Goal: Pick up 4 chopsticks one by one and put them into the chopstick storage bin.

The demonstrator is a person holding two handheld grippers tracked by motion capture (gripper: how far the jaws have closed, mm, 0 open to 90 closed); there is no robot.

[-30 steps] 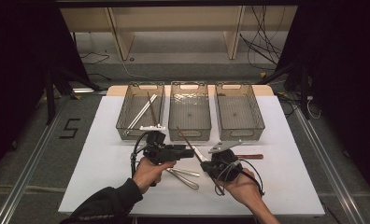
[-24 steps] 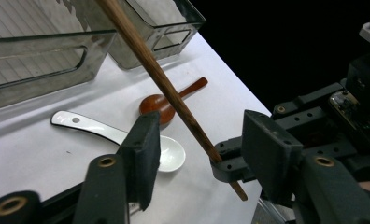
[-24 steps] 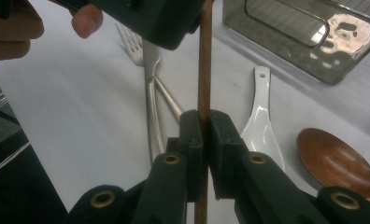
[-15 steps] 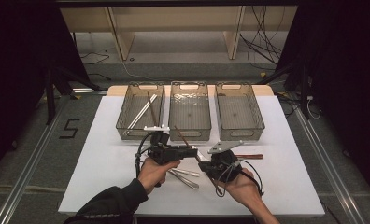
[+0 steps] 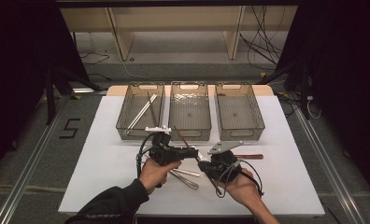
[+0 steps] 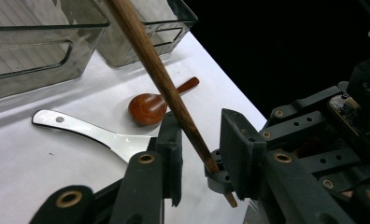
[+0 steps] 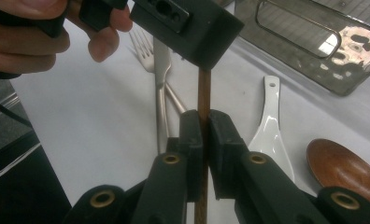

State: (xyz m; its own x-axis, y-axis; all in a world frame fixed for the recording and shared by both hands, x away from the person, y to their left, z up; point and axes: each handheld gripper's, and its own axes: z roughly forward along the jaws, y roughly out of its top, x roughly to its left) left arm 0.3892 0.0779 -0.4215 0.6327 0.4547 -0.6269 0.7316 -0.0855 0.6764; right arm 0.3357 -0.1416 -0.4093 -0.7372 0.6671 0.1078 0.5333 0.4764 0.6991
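Low in the frame's middle: right claw clamped on a brown chopstick. Just left, left claw closing around that same stick, a gap yet beside the pads. Beyond, on the desk: white spoon, brown spoon, then three trays.

A single dark brown wooden chopstick, round and slender with a smooth, faintly grained surface, is off the white table and tilted. In the right gripper view the chopstick runs straight up between two black pads pressed on it from both sides. In the left gripper view it slants down from the upper left between two parted pads, its lower end protruding below a clamp. From the high view it lies in front of the middle bin
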